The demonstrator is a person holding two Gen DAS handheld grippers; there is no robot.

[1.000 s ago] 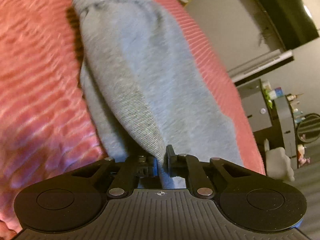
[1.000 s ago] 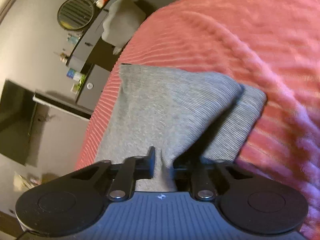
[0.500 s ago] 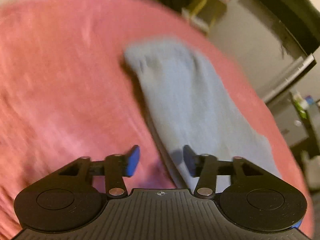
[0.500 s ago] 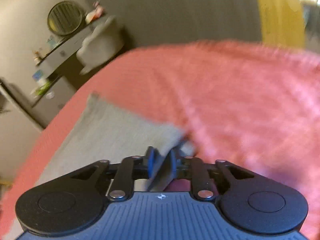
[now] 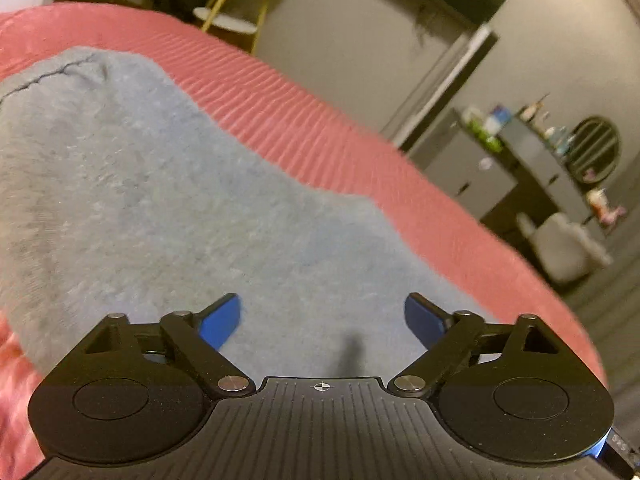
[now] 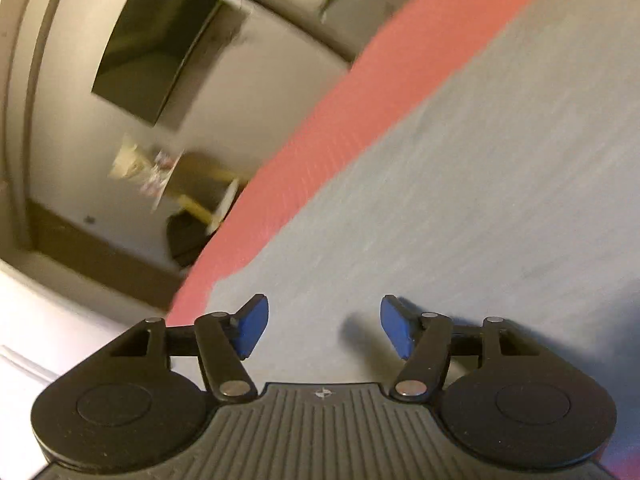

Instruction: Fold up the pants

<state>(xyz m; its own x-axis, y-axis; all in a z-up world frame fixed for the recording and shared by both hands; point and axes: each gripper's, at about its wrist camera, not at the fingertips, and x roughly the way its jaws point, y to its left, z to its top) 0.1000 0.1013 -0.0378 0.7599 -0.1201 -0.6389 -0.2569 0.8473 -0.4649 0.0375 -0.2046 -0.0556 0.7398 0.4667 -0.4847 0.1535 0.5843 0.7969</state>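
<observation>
Grey pants (image 5: pixel 168 200) lie folded flat on a red ribbed bedspread (image 5: pixel 320 136). My left gripper (image 5: pixel 322 322) hovers low over the near part of the pants, its jaws opening wide, nothing between the blue pads (image 5: pixel 222 320). In the right wrist view the same grey pants (image 6: pixel 480 200) fill the right side, on the red bedspread (image 6: pixel 320 132). My right gripper (image 6: pixel 324 326) hangs just above the cloth, its jaws opening too, with only flat fabric below the gap. Neither gripper holds any cloth.
The bed's edge runs close beside the pants. Beyond it are a grey cabinet (image 5: pixel 472 168) with small items, a round mirror (image 5: pixel 594 148), a pale stool (image 5: pixel 564 248), a yellow-legged side table (image 5: pixel 228 20) and a dark screen (image 6: pixel 152 44) on the wall.
Both grippers were shut on pinched grey cloth a second ago. They have let it go, opened, and swung sideways over the pants, which now lie flat.
</observation>
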